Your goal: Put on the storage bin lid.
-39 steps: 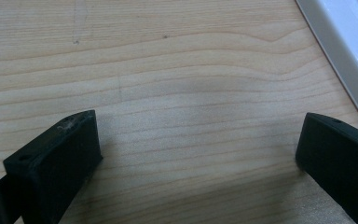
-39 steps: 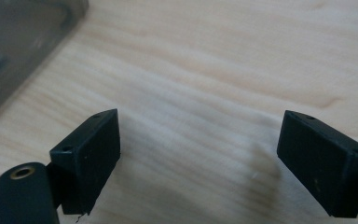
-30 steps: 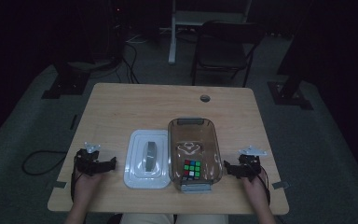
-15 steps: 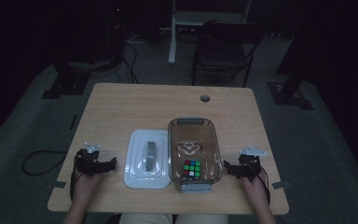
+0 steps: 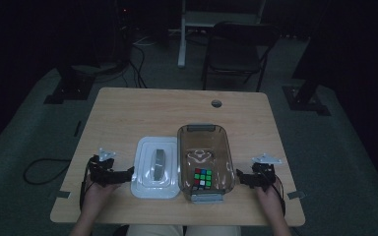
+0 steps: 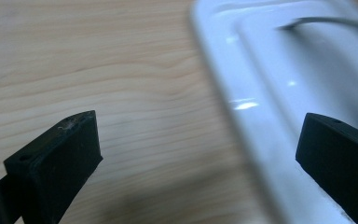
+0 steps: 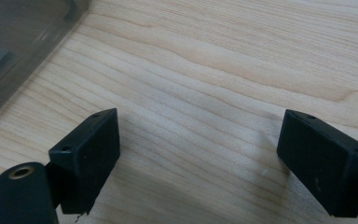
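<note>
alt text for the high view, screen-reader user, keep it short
A person's hands hold the left gripper and the right gripper open, low on a wooden table, flanking a white lid and a clear bin that holds a puzzle cube. Behind the table, the dim room has a folding chair.

Counter (image 5: pixel 147 110), light wood, with a round hole (image 5: pixel 216 103) far ahead of the fingers. Beyond it, a dark folding chair (image 5: pixel 238 49), a white post (image 5: pixel 183 34) and floor cables (image 5: pixel 138 54).
</note>
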Available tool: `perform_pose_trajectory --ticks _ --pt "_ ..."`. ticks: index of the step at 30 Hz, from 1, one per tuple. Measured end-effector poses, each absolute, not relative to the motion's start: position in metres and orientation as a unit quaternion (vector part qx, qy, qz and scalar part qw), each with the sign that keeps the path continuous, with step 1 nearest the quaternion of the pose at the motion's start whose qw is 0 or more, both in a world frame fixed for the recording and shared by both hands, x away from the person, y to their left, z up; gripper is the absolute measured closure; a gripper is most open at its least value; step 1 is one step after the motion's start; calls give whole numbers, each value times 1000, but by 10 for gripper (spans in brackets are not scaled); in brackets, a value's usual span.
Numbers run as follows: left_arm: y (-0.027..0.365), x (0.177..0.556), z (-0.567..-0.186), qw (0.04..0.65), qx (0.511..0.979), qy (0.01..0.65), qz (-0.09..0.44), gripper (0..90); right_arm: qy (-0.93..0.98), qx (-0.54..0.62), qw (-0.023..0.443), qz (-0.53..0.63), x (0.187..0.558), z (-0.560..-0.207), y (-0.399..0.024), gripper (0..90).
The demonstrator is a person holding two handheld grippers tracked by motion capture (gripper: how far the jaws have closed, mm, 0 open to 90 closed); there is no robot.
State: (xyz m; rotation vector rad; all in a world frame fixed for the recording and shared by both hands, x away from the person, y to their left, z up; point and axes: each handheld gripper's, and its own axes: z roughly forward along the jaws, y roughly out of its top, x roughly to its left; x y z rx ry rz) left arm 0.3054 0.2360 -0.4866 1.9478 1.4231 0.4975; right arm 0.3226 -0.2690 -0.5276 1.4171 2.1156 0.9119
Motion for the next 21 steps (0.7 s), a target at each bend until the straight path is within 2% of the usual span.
perform_pose_trajectory --ticks 13,21 --pt "177 305 -476 350 781 489 167 7 764 511 217 329 323 -528 -269 129" --pt "149 310 -481 346 795 470 167 55 764 511 217 329 323 -528 -269 129"
